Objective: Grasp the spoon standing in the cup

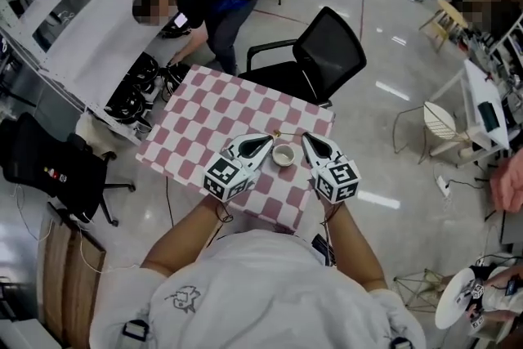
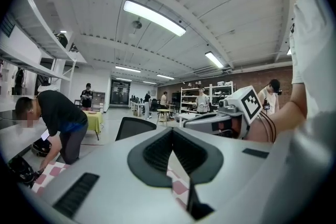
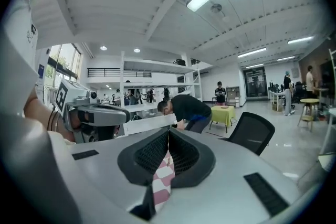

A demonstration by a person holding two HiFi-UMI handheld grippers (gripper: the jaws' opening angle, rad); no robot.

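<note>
Cup (image 1: 283,154) too small in head view to resolve a spoon; hidden in both gripper views, only a tabletop (image 3: 164,176) sliver showing between jaws.

grippers: two, left gripper (image 1: 268,140) and right gripper (image 1: 306,137)
cup (image 1: 283,154): one, between the gripper tips
checkered table (image 1: 204,114): one, under both grippers
black office chairs (image 1: 329,53): two, one beyond the grippers, one far left

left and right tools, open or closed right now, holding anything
left tool: closed, holding nothing
right tool: closed, holding nothing

Glossy floor (image 1: 392,37), blk office chair (image 1: 328,53)
</note>
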